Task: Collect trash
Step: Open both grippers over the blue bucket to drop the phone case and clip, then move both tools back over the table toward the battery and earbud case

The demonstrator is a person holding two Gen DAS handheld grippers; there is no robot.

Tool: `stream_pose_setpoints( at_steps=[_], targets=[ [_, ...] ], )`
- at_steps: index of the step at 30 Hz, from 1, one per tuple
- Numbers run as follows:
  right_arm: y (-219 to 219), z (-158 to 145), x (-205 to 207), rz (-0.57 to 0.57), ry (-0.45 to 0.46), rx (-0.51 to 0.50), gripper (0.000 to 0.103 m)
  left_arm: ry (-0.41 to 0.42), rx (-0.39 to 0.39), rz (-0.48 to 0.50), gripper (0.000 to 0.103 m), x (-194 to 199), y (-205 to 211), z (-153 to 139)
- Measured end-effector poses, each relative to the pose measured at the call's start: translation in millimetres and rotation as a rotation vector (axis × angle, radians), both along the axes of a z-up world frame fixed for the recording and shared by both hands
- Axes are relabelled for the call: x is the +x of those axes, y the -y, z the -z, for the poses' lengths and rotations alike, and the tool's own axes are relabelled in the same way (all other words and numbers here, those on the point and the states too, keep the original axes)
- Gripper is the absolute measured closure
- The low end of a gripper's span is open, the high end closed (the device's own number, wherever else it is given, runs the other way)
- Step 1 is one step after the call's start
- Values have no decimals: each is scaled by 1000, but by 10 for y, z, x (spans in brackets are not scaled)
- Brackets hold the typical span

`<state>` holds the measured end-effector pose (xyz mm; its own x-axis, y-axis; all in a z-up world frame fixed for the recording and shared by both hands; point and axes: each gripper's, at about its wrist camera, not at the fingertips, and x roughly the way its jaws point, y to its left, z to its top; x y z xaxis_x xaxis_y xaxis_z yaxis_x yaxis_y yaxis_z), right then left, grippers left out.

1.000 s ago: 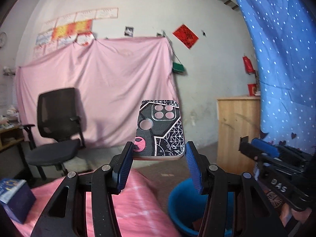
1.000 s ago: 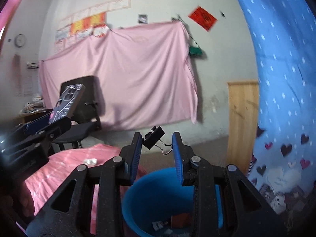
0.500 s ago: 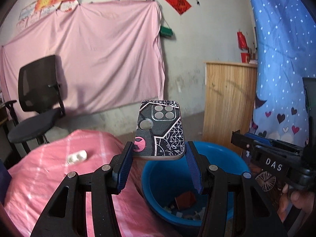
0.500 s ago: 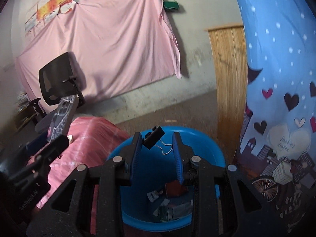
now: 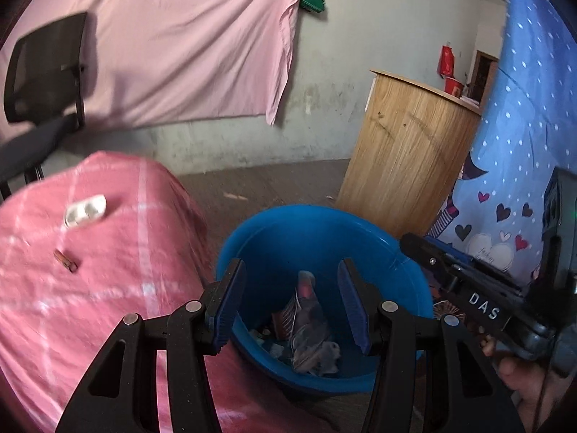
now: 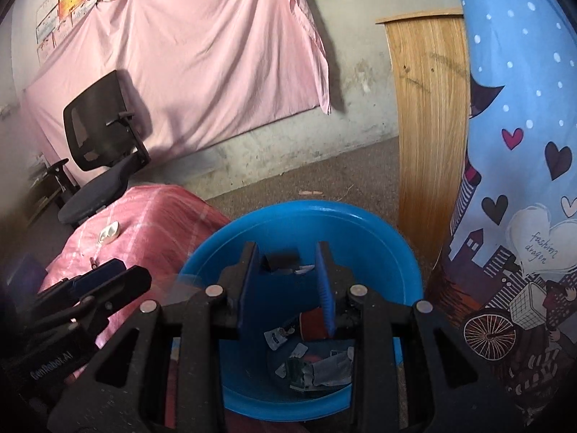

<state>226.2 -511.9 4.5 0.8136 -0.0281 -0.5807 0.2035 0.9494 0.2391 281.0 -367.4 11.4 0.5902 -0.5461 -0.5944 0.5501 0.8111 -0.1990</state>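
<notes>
A blue bin stands on the floor beside the pink-covered table; it also shows in the right wrist view. My left gripper is open above the bin. The patterned phone case is blurred below its fingers, inside the bin among scraps. My right gripper is open over the bin. The black binder clip is between its fingertips, blurred and loose. A white earbud case and a small brown piece lie on the table.
The pink-covered table is left of the bin. A wooden cabinet and a blue patterned curtain stand to the right. A black office chair is at the back left.
Both grippers tilted down over the bin and opened. The phone case left my left gripper and fell into the bin. The binder clip came loose from my right gripper.
</notes>
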Motion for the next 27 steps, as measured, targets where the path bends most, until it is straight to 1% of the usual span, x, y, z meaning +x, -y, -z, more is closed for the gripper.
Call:
stream_pose_setpoints(
  at_steps=[4, 7, 9, 10, 12, 13, 14, 15, 17, 19, 20, 21, 23, 26, 27],
  targets=[
    [2, 3, 23, 2, -3, -1, 57, -61, -26, -23, 56, 99, -66, -13],
    [-17, -13, 11, -1, 12, -3, 53, -67, -56, -61, 54, 112, -187, -43],
    [-52, -54, -9, -4, 44, -16, 49, -44, -66, -88, 51, 92, -266, -92],
    [-78, -74, -10, -5, 59, -20, 44, -27, -70, -104, 50, 83, -313, -128],
    [-135, -135, -44, -10, 103, -32, 37, 9, -74, -132, 42, 53, -414, -187],
    [-165, -164, -54, -11, 122, -39, 33, 32, -77, -151, 40, 38, -471, -234],
    [-188, -184, -62, -13, 136, -44, 28, 50, -79, -164, 35, 18, -513, -258],
    [-231, -223, -78, -17, 162, -50, 27, 75, -83, -183, 31, 1, -578, -304],
    [-300, -289, -103, -23, 202, -58, 20, 110, -89, -213, 31, -28, -694, -360],
    [-376, -347, -122, -25, 242, -68, 16, 135, -91, -241, 30, -40, -807, -418],
    [-411, -369, -131, -27, 257, -72, 13, 144, -90, -253, 28, -41, -854, -436],
    [-447, -392, -142, -28, 274, -75, 11, 152, -87, -267, 21, -41, -918, -460],
    [-508, -432, -154, -36, 302, -73, 5, 178, -81, -309, 11, -57, -1036, -483],
    [-600, -472, -144, -58, 334, -64, 0, 219, -92, -359, 5, -71, -1180, -523],
    [-635, -485, -135, -64, 343, -62, 0, 226, -90, -378, 4, -72, -1234, -527]
  ],
)
